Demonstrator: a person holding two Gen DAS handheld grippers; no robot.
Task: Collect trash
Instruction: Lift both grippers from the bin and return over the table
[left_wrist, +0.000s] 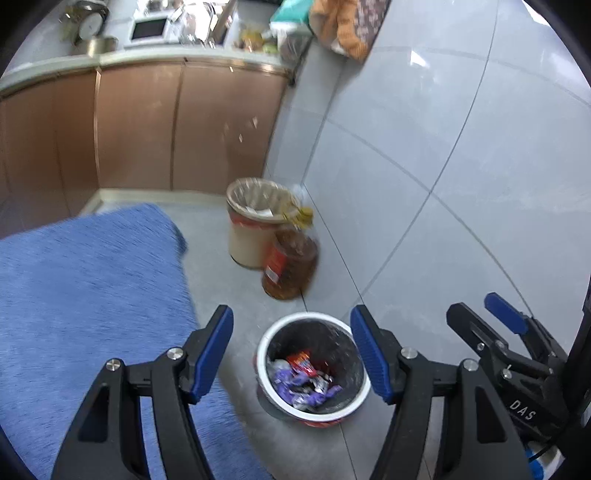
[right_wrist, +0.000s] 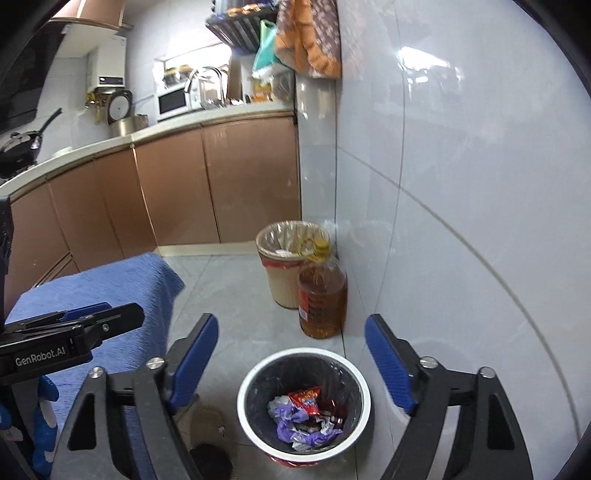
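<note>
Both claws hang released over the kitchen floor, holding nothing. The left claw (left_wrist: 291, 354) and the right claw (right_wrist: 291, 362) each frame the same small bin (right_wrist: 258, 373) between their blue pads, looking down into it from above.

The small bin, white-rimmed with a dark liner, stands on the grey floor (left_wrist: 388, 221) near the tiled wall. In its bottom lies the trash (right_wrist: 304, 421): crumpled purple and silvery wrappers and a red snack packet (left_wrist: 301, 363). Beyond it stand an oil bottle (right_wrist: 321, 299) and, just behind that, a taller lined bin (right_wrist: 284, 266) with a little pale rubbish inside. A blue cloth (left_wrist: 81, 288) covers something to the left, and the counter (right_wrist: 147, 131) with pots and a microwave runs along the back.

The wrappers look very light, thin and crinkly, with slick foil or plastic faces. They would crush flat under the pads and could slide out of a loose pinch, so a bunched fold is probably the best place to take hold rather than a flat edge. Reaching them means going down inside the rim, where spread fingers have little room. If the aim is to empty it into the taller one, the rim or wall seems the better grip; it is likely light and stiff, though the liner may slip.
</note>
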